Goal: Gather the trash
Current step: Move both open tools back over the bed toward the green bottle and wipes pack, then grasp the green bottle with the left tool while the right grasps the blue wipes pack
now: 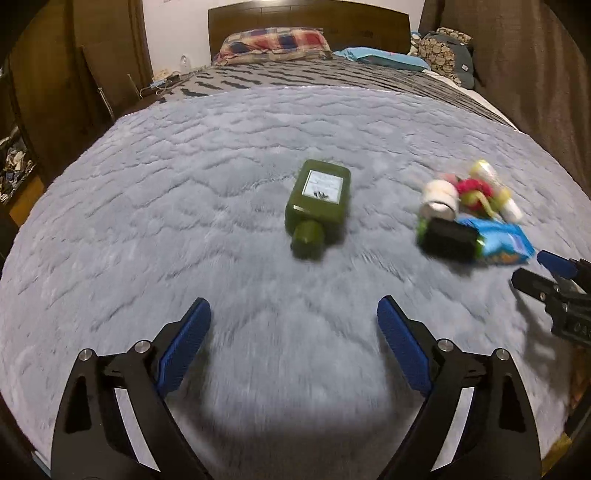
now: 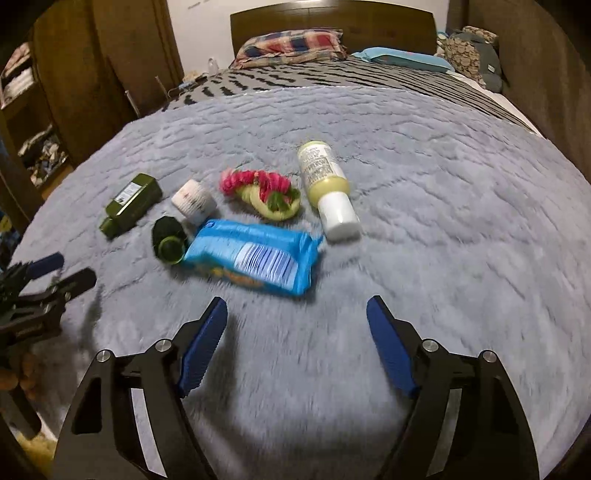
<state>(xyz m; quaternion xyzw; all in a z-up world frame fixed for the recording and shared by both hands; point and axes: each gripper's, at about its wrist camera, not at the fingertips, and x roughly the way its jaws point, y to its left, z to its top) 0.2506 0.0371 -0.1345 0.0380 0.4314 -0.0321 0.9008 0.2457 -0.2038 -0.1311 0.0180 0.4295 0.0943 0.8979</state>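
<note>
The trash lies in a loose cluster on the grey fluffy blanket that covers the near part of the bed. A blue wrapper lies flat nearest the right gripper, with a dark green cap-like piece touching its left end. Just behind them are a small white ribbed roll, a pink and green flower garland, and a pale yellow bottle with a white cap lying on its side, cap toward the camera. A dark green flat bottle lies on its side a little apart to the left of the cluster, straight ahead of the left gripper, its cap pointing at the camera. The left gripper hovers over the blanket with its blue-padded fingers spread wide and nothing between them. The right gripper likewise hangs above the blanket, fingers wide apart and empty, the blue wrapper just ahead. At the far end of the bed are a plaid pillow and a wooden headboard.
</note>
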